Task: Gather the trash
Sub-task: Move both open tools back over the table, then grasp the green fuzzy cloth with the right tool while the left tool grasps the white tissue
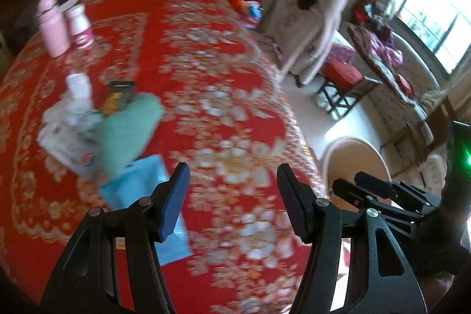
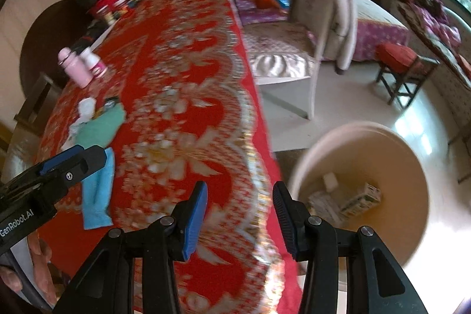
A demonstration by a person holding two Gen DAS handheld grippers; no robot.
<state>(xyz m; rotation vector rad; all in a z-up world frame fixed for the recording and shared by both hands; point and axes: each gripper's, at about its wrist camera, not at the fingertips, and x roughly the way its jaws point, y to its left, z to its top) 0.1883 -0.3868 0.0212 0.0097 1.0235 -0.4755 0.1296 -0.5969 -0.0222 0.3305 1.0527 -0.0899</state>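
Evidently both claws, left gripper & right gripper, hung released, empty; best approach was the trash pile w/ jaws wide, avoiding the pink bottle.

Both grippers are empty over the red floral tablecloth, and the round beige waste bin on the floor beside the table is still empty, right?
Not quite. The round beige waste bin already holds trash: a small printed carton and crumpled paper, as the right wrist view shows. The rest stands.

Red floral tablecloth as landmark; pink flask at its left edge; red-cushioned wooden stool well right.
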